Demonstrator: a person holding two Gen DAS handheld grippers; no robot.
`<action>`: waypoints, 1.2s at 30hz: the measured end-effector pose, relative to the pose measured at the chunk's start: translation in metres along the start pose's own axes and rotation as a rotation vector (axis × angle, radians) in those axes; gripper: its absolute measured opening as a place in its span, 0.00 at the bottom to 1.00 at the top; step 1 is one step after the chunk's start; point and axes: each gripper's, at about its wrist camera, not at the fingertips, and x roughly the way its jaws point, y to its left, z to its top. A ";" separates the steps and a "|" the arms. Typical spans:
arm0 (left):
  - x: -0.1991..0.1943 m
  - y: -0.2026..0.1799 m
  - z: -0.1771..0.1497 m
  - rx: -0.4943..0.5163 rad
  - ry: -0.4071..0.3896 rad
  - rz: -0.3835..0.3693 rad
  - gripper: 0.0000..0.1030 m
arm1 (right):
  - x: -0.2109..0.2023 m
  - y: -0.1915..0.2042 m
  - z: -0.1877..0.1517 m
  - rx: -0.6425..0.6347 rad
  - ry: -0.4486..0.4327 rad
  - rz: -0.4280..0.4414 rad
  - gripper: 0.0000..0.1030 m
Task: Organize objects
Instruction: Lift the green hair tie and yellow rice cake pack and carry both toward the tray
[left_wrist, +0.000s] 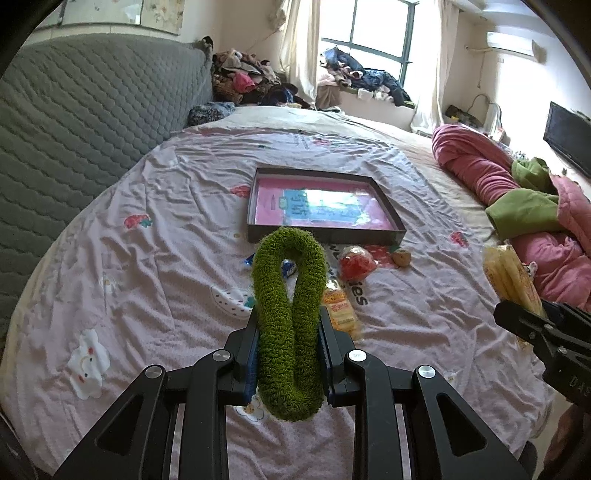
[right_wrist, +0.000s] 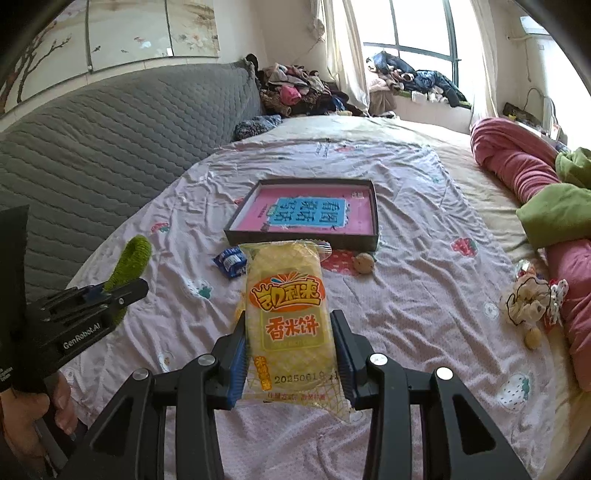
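Observation:
My left gripper (left_wrist: 288, 325) is shut on a fuzzy green scrunchie (left_wrist: 290, 295) and holds it above the bed; it also shows at the left of the right wrist view (right_wrist: 129, 260). My right gripper (right_wrist: 291, 332) is shut on a yellow rice cracker packet (right_wrist: 290, 317), which also shows at the right of the left wrist view (left_wrist: 508, 273). A dark shallow tray (left_wrist: 325, 236) (right_wrist: 301, 240) with a pink and blue book inside lies on the bed ahead of both grippers.
On the pink sheet before the tray lie a red wrapped snack (left_wrist: 356, 262), a small round beige thing (left_wrist: 402, 257) (right_wrist: 364, 263), a yellow snack pack (left_wrist: 341, 310) and a blue wrapper (right_wrist: 231, 261). A white scrunchie (right_wrist: 524, 301) lies right. Pink and green quilt (left_wrist: 517, 192) at right, grey headboard (left_wrist: 74, 122) at left.

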 end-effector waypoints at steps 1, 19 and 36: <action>-0.001 -0.001 0.002 -0.002 -0.002 -0.002 0.26 | -0.001 0.001 0.002 -0.004 -0.001 0.002 0.40; 0.006 -0.021 0.045 0.025 -0.039 -0.001 0.26 | 0.006 0.003 0.036 -0.016 -0.045 0.009 0.40; 0.036 -0.023 0.081 0.031 -0.044 0.002 0.26 | 0.025 -0.005 0.070 -0.025 -0.069 0.001 0.40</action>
